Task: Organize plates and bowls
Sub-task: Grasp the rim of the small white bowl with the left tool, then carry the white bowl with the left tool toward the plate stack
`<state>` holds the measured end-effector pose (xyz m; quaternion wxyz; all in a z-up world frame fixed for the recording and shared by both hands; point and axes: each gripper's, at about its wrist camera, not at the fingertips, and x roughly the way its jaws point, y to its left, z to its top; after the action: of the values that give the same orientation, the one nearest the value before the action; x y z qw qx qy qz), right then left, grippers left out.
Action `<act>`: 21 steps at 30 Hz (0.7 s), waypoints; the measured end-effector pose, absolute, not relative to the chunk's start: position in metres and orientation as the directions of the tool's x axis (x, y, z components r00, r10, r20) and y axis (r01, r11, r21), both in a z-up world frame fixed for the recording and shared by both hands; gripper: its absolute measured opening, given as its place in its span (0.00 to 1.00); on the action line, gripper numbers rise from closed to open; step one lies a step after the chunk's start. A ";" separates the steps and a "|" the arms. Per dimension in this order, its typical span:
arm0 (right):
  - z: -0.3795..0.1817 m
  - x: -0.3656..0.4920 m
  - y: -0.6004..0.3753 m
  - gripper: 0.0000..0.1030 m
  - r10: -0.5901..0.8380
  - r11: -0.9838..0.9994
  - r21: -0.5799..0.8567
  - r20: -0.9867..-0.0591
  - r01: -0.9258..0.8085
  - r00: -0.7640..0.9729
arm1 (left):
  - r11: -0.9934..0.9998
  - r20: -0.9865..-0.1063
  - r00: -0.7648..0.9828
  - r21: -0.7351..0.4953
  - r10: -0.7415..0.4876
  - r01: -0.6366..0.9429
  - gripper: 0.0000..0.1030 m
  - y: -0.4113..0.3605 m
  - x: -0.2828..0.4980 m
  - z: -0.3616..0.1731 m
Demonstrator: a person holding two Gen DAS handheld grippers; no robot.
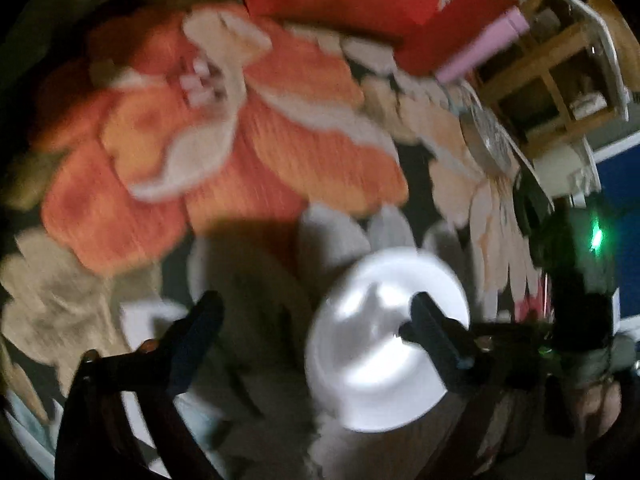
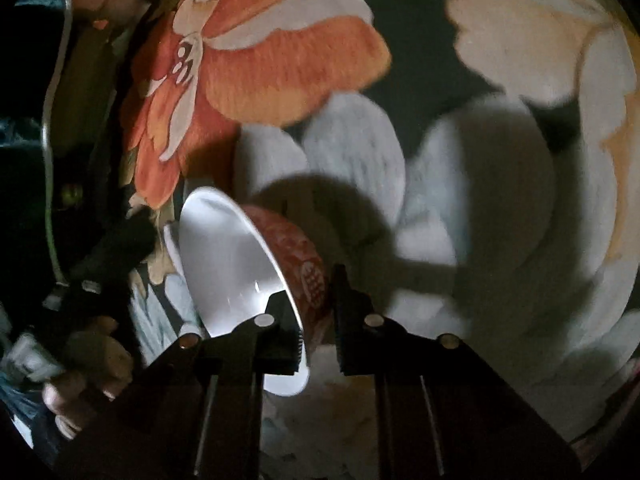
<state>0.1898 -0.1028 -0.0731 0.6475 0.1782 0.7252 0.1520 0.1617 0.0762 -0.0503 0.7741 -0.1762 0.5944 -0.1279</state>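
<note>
Left wrist view smeared throughout; flowered cloth [image 1: 224, 128] soft-edged. Bowl [image 1: 380, 344] a white glare, rim pattern unreadable, partly behind one finger [image 1: 436, 336]. Wooden shelf [image 1: 560, 76] cut by frame edge, contents indistinct. Right wrist view: bowl's [image 2: 240, 264] lower rim hidden behind the finger [image 2: 280, 340].

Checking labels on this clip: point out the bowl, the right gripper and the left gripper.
bowl [image 2: 232, 264]: right wrist view, white inside wall.
right gripper [image 2: 320, 320]: right wrist view, between its fingertips.
left gripper [image 1: 316, 312]: left wrist view, between its fingertips.
</note>
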 end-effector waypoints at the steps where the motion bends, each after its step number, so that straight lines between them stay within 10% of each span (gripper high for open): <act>1: -0.073 0.187 -0.105 0.12 0.460 0.888 0.455 -0.883 0.067 -0.094 | 0.911 -0.884 0.244 -0.412 -0.399 -0.002 0.82 0.071 0.158 -0.056; 10: -0.067 0.183 -0.105 0.16 0.298 0.954 0.298 -0.954 -0.010 0.001 | 0.914 -0.894 0.223 -0.404 -0.389 -0.026 0.37 0.052 0.157 -0.068; 12: -0.070 0.180 -0.094 0.16 0.279 0.960 0.279 -0.960 -0.038 -0.004 | 0.912 -0.895 0.199 -0.409 -0.398 -0.016 0.08 0.048 0.158 -0.069; 21: -0.059 0.160 -0.090 0.12 0.219 0.970 0.214 -0.975 -0.114 0.038 | 0.906 -0.886 0.197 -0.423 -0.419 0.028 0.08 0.036 0.141 -0.057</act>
<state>0.1600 -0.0903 -0.0586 0.7193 0.0385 0.6839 0.1158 0.1415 0.0358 -0.0565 0.7572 -0.1590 0.6161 -0.1476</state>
